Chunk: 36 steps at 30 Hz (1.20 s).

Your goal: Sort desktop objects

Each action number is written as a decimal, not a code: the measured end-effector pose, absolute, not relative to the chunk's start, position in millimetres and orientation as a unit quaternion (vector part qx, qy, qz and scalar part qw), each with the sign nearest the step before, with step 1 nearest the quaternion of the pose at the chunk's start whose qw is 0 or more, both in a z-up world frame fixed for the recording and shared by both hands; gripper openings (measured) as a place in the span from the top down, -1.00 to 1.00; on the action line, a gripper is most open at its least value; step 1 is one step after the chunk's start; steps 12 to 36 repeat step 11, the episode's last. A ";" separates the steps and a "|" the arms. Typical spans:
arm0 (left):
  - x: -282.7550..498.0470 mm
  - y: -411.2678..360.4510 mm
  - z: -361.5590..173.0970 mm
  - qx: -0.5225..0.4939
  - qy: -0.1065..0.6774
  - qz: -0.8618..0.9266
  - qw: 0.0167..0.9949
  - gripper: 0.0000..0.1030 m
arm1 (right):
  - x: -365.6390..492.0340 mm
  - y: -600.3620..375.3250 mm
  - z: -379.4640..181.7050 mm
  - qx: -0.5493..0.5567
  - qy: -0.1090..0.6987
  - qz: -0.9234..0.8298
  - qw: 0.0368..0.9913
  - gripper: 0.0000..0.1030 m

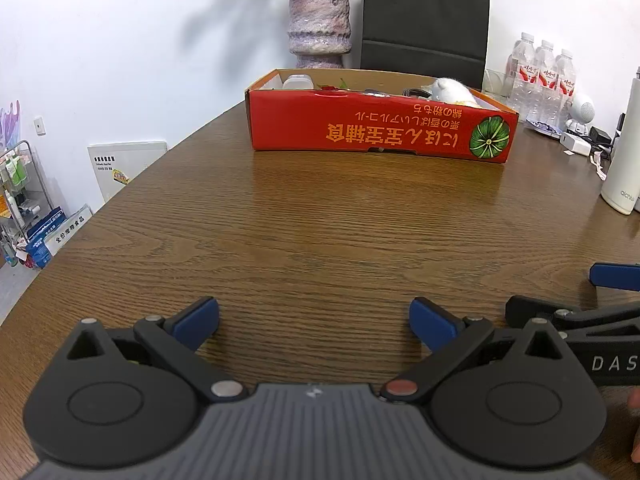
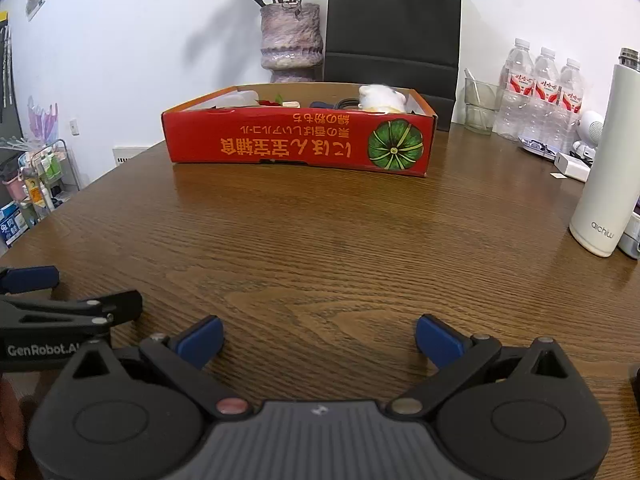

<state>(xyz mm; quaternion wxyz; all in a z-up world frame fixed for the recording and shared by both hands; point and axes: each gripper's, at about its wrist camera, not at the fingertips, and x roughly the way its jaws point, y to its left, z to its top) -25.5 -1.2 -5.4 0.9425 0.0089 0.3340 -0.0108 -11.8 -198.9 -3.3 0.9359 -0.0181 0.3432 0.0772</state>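
Note:
A red cardboard box [image 1: 376, 130] [image 2: 296, 142] with a green pumpkin print stands at the far side of the wooden table [image 1: 304, 232] [image 2: 320, 240]. Inside it I see a white plush toy [image 1: 452, 89] [image 2: 380, 98], a white container [image 1: 298, 82], a red flower and a dark cable. My left gripper [image 1: 314, 320] is open near the front edge, nothing between its blue pads. My right gripper [image 2: 319, 338] is open too and holds nothing. Each gripper shows at the edge of the other's view, side by side.
A purple vase [image 2: 291, 42] with dried flowers and a black paper bag [image 2: 394, 28] stand behind the box. At the right are three water bottles [image 2: 538, 96], a white thermos [image 2: 606, 156], a glass and white chargers. A wire rack [image 1: 22, 200] stands on the floor at left.

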 end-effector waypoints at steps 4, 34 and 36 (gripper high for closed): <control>-25.5 -1.4 -5.3 0.009 0.334 -0.011 0.942 -1.00 | -11.8 -198.9 -3.3 -0.018 0.343 0.077 0.936 -1.00; -26.1 -2.7 -5.3 0.008 0.334 -0.009 0.943 -1.00 | -12.0 -198.5 -3.3 -0.018 0.343 0.077 0.936 -1.00; -26.1 -2.7 -5.3 0.008 0.334 -0.009 0.943 -1.00 | -12.0 -198.5 -3.3 -0.018 0.343 0.077 0.936 -1.00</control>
